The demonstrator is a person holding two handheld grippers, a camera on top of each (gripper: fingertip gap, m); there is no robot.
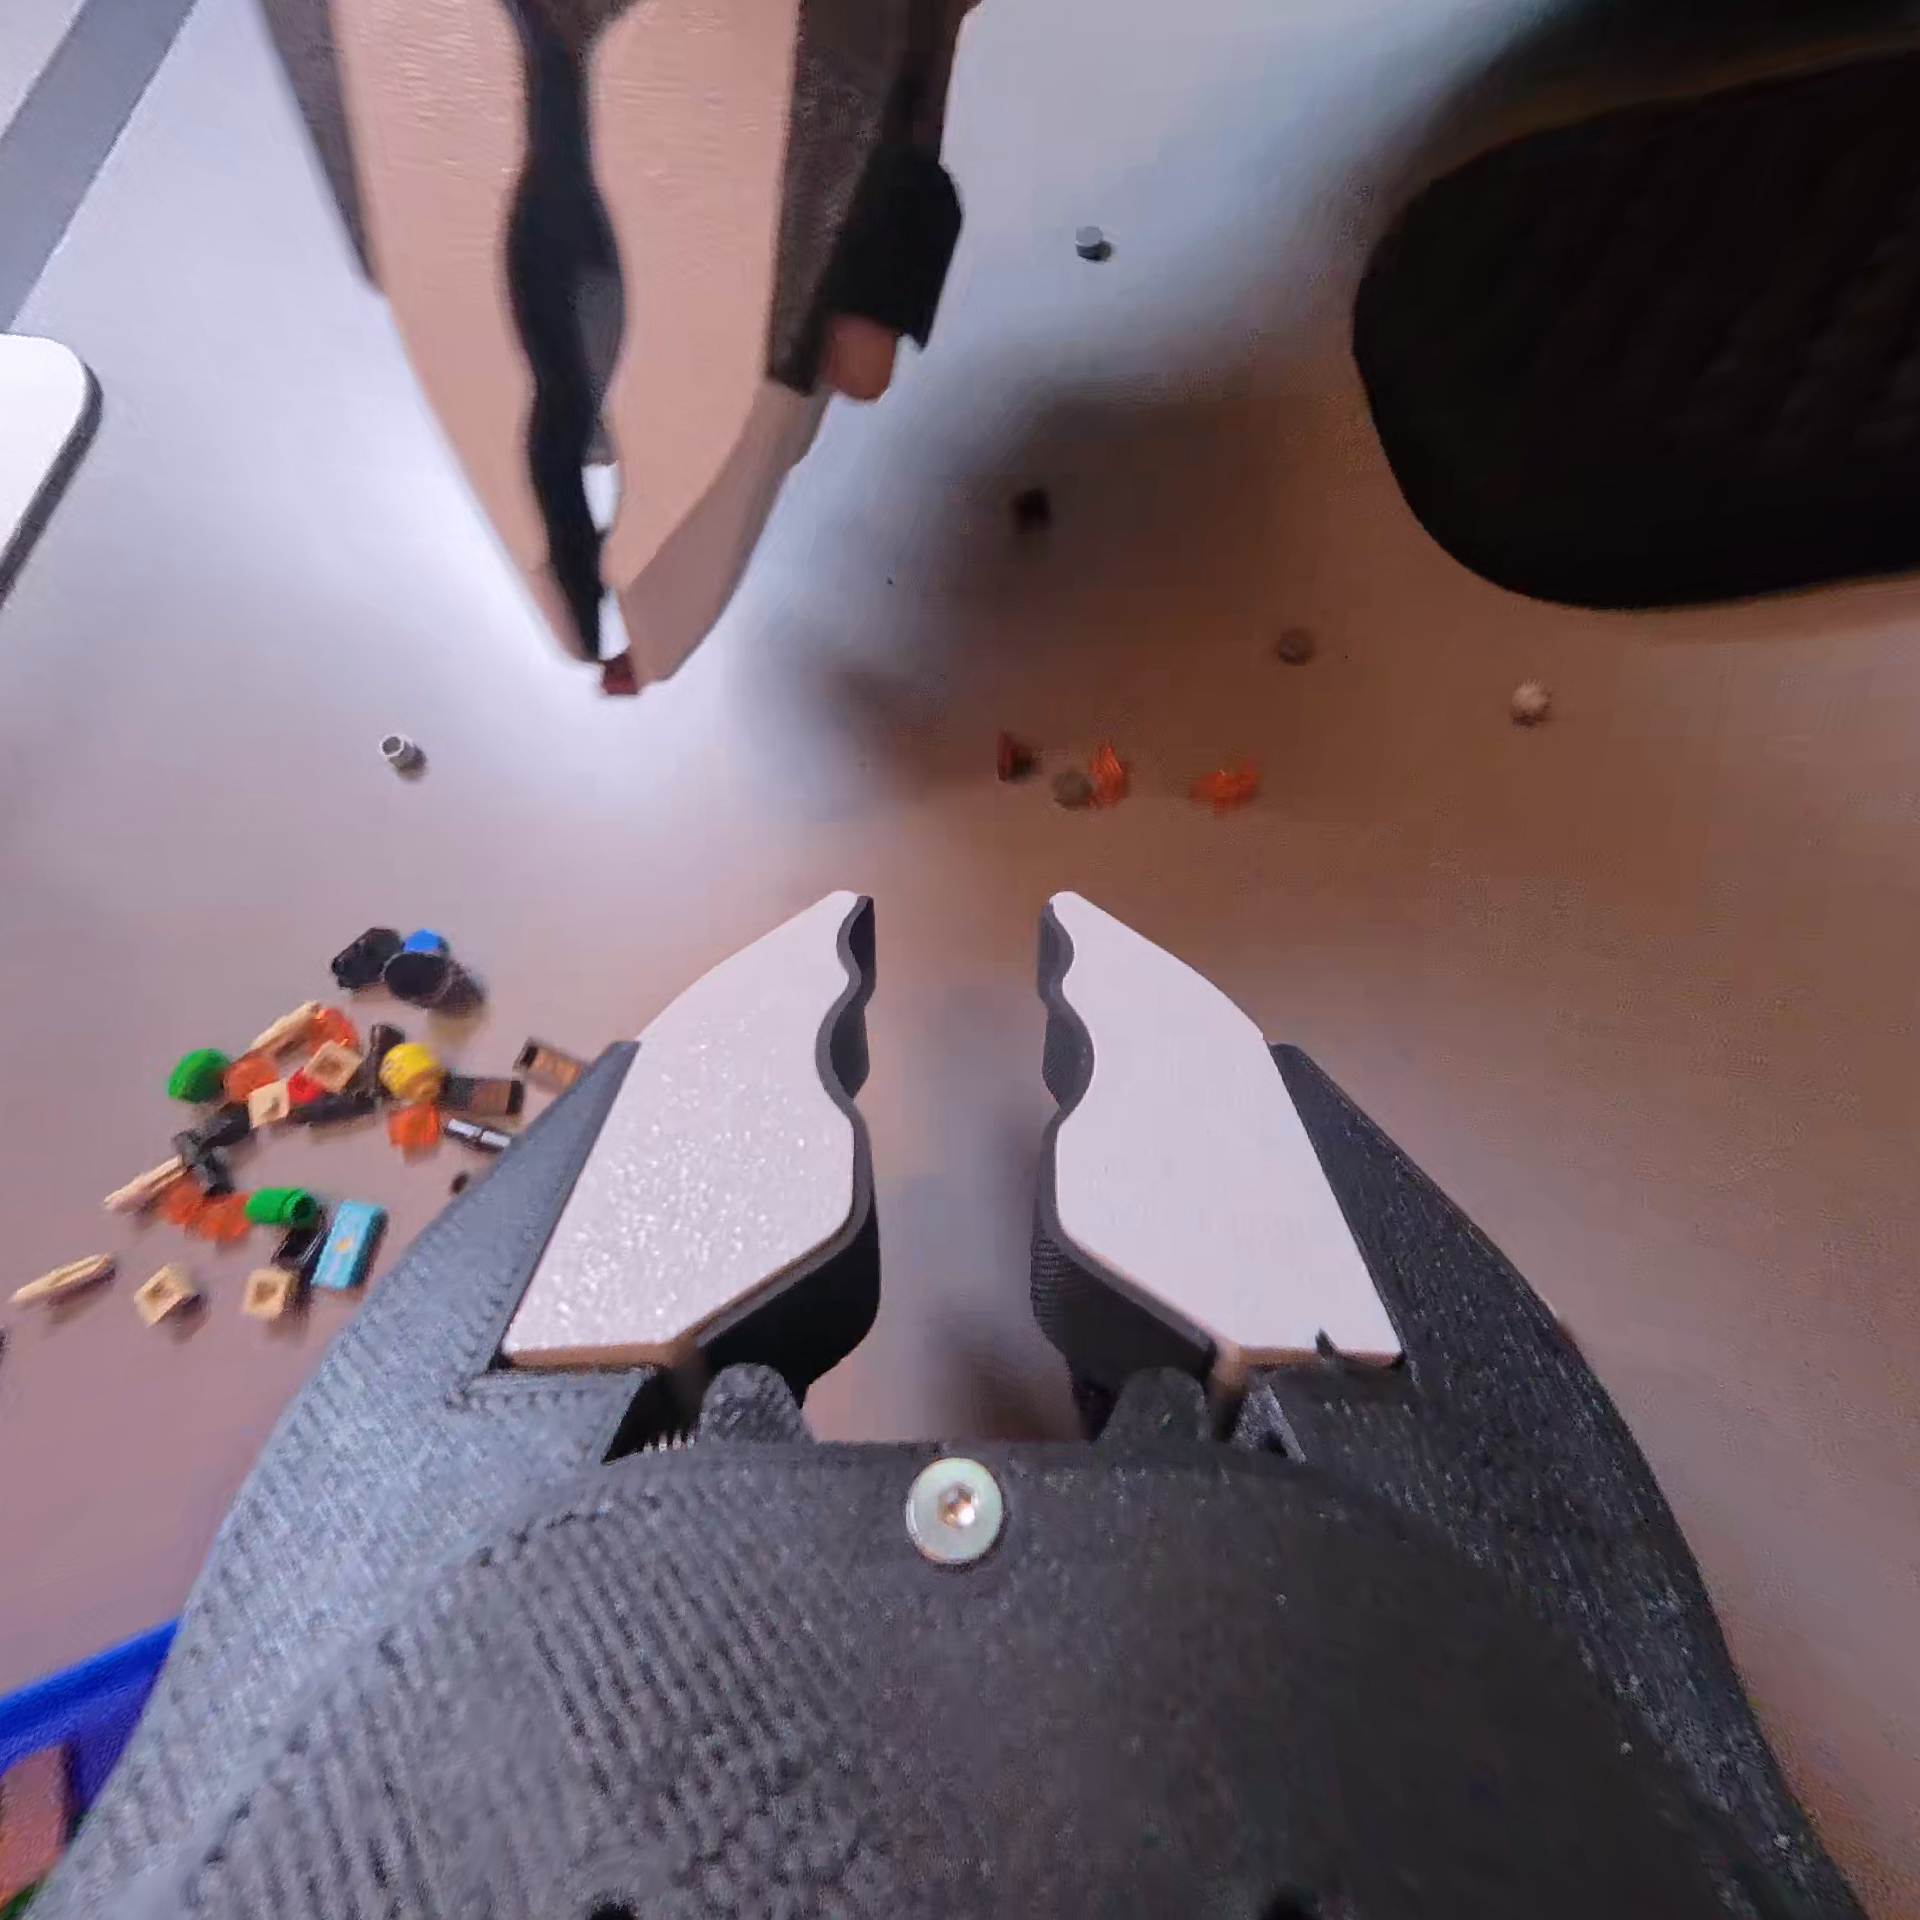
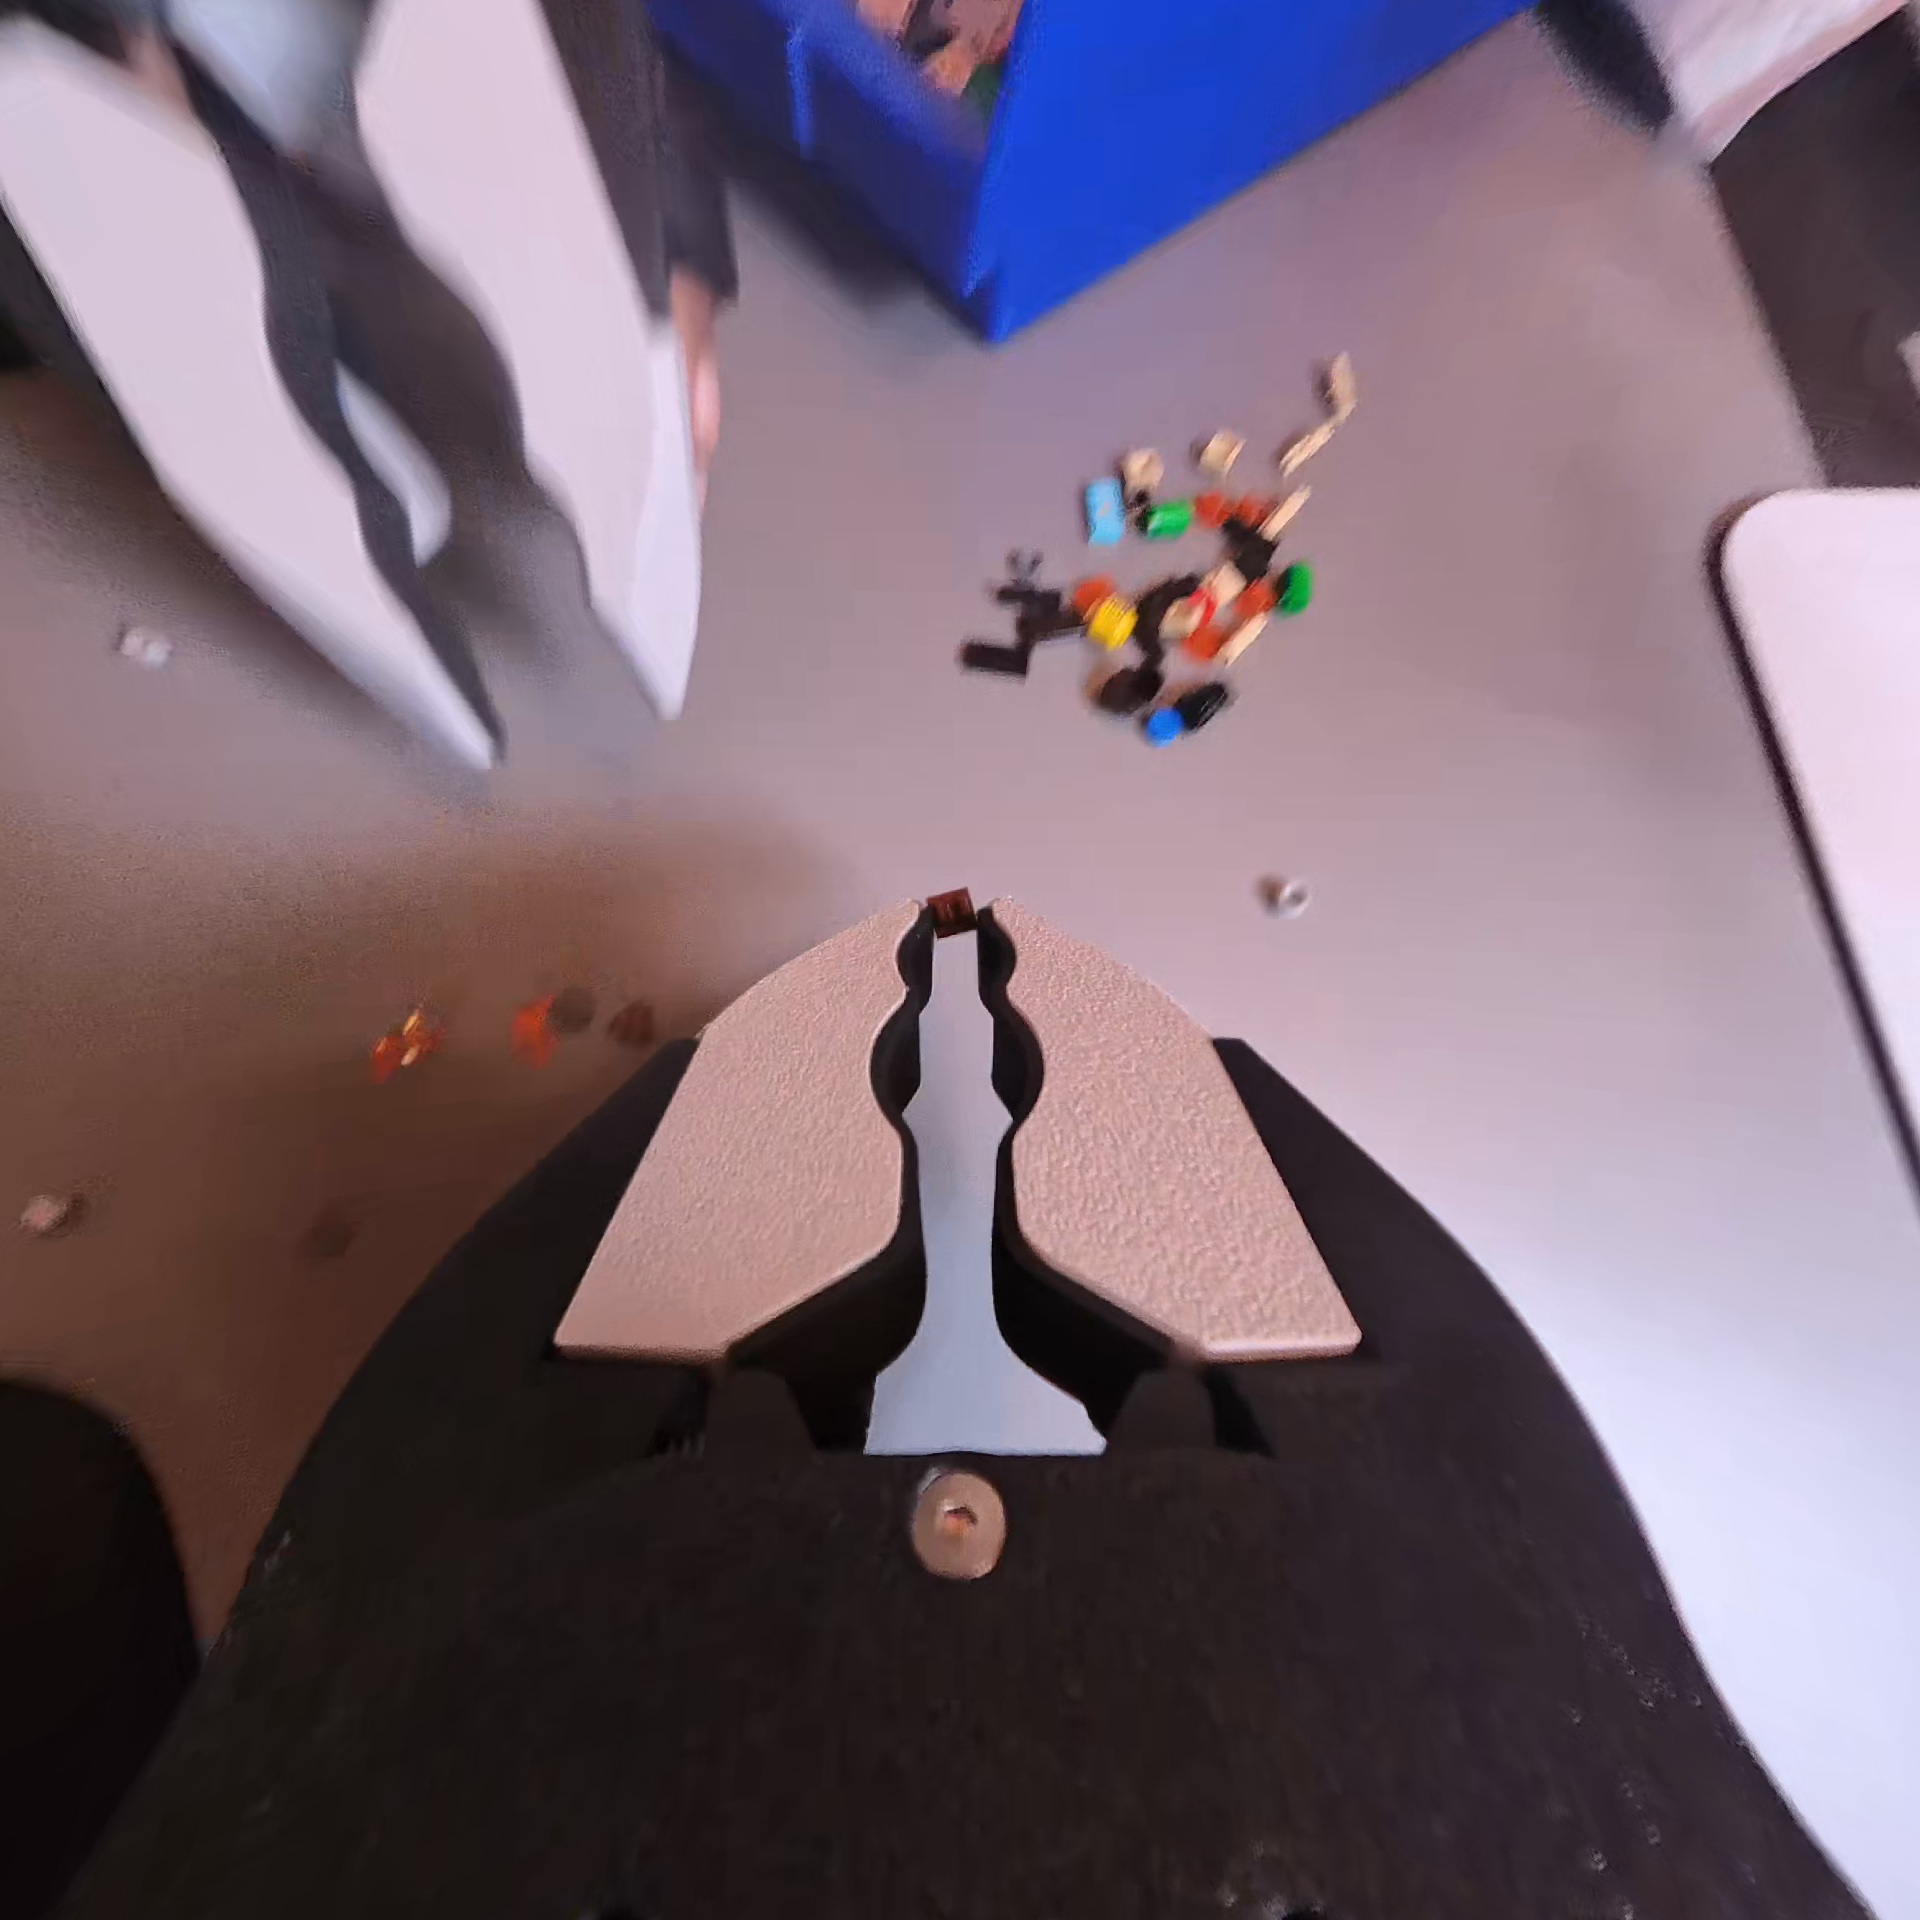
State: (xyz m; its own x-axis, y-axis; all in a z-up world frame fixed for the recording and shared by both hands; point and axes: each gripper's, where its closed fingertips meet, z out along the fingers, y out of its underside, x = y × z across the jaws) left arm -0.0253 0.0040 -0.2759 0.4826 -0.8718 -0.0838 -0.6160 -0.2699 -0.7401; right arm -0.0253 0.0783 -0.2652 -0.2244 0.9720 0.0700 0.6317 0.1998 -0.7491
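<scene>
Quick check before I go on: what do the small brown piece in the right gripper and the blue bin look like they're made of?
The small brown piece, pinched at the right gripper's fingertips, looks like hard moulded plastic: crisp square edges, even dull colour, like a toy brick. The blue bin looks like rigid plastic: flat, uniformly coloured walls with a slight sheen, though blur leaves it open.

It looks like an indoor work or hobby room: a plain grey counter [image 2: 1455,1039] with a heap of small toy-brick pieces [image 2: 1174,592] toward its far edge, a blue bin [image 2: 1143,156] behind them, and a white slab [image 2: 1839,727] at the right edge.
</scene>
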